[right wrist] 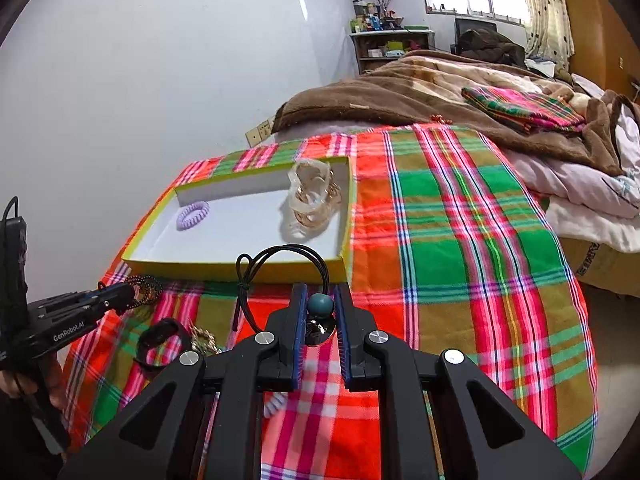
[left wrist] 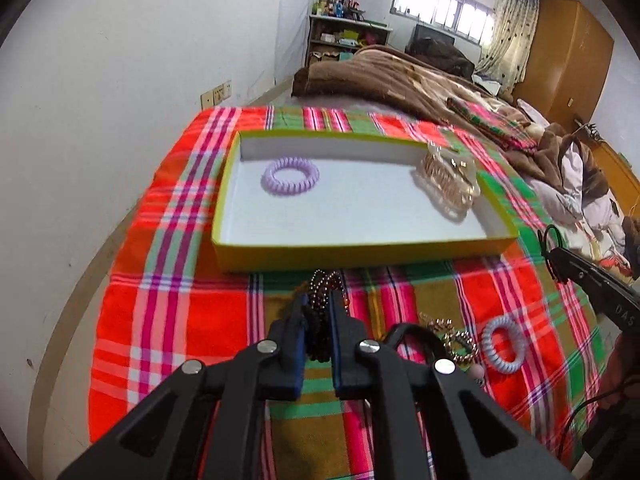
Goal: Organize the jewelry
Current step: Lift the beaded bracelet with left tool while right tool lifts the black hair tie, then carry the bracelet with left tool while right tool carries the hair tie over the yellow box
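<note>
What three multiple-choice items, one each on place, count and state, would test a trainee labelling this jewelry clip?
1. Where is the purple coil tie?
A. in the box
B. on the cloth
C. in a claw

2. How many items lie in the box?
A. one
B. two
C. four

3. The left claw is:
A. open, empty
B. shut on beads
C. shut on a clip

Key: 1 A, the purple coil tie lies on the floor of the box. 2 B, the tie and a hair clip. 3 B, the left claw pinches dark beads.
</note>
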Tool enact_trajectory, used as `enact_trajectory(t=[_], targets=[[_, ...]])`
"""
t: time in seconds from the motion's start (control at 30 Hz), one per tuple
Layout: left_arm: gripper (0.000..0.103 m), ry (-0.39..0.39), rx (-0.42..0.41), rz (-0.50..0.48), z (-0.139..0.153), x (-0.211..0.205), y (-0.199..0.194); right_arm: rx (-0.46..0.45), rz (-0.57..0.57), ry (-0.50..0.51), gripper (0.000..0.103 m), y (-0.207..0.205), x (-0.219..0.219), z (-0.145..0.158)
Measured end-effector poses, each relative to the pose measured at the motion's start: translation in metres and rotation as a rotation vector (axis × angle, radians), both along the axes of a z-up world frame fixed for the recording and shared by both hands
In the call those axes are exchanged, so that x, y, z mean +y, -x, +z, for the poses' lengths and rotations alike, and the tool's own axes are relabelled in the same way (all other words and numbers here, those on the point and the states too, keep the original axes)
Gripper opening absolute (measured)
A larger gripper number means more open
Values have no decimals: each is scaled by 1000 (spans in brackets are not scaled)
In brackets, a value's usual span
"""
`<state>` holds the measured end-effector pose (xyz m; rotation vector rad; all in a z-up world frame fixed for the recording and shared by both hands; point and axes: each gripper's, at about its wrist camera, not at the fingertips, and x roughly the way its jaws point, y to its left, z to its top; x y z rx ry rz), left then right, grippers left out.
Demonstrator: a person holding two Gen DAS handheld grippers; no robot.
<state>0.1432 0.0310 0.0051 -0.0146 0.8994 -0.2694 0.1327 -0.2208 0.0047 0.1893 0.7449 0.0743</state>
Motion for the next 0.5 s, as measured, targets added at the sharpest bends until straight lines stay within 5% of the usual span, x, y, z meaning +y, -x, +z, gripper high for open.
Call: enact_trajectory(t=[0.5], targets=[[8,30,-72,1,37,5,-28,-28,69,29,14,-43,25,27]])
